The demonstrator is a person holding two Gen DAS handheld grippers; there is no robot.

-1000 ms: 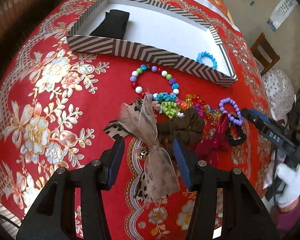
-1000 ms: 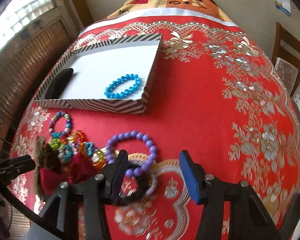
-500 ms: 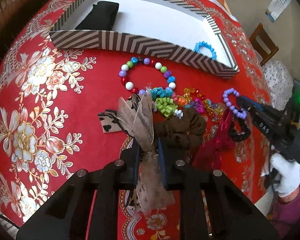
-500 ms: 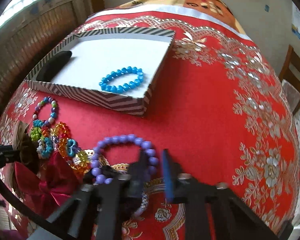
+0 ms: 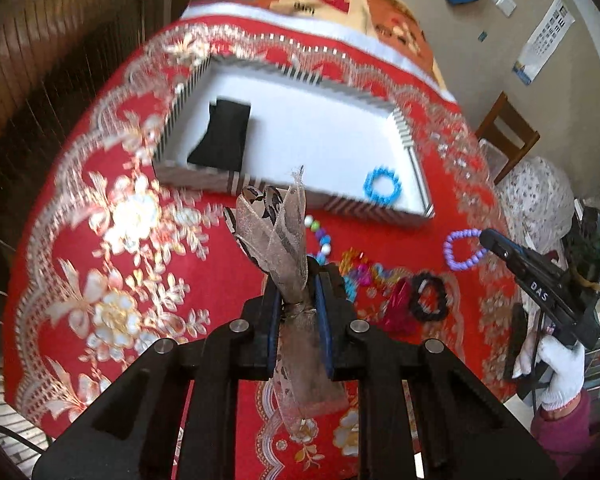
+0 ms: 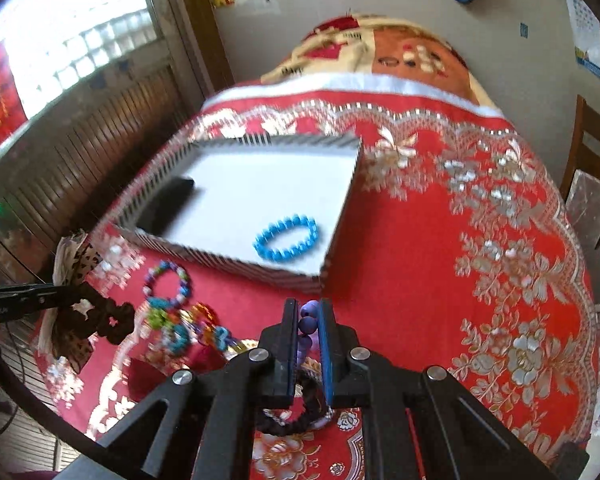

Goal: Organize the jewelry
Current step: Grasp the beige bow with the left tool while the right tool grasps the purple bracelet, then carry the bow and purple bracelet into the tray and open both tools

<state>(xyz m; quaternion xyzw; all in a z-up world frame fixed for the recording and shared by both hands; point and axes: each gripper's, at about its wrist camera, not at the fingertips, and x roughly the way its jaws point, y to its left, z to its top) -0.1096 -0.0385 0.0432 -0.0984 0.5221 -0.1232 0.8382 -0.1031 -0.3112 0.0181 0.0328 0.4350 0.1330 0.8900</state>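
Jaws of both grippers clamped on jewelry above the red floral counter point(image 5: 112, 240).

Left gripper point(image 5: 298, 300) pinches a sheer leopard-print bow point(image 5: 278, 236) at its knot, lifted clear of the cloth; right gripper point(image 6: 309, 320) is closed on a purple bead bracelet point(image 6: 309, 322), a black scrunchie point(image 6: 296, 420) lying under it. Between them and the striped tray point(image 6: 236, 264) lie a multicolour bead bracelet point(image 6: 167, 284), bright plastic charms point(image 6: 188, 328) and a red bow point(image 5: 398, 304). Inside the tray sit a blue bead bracelet point(image 6: 286, 238) and a black pouch point(image 5: 222, 136). Only the left view shows the purple loop hanging whole and a white-gloved hand point(image 5: 560, 368); only the right view shows a brown scrunchie point(image 6: 104, 320).
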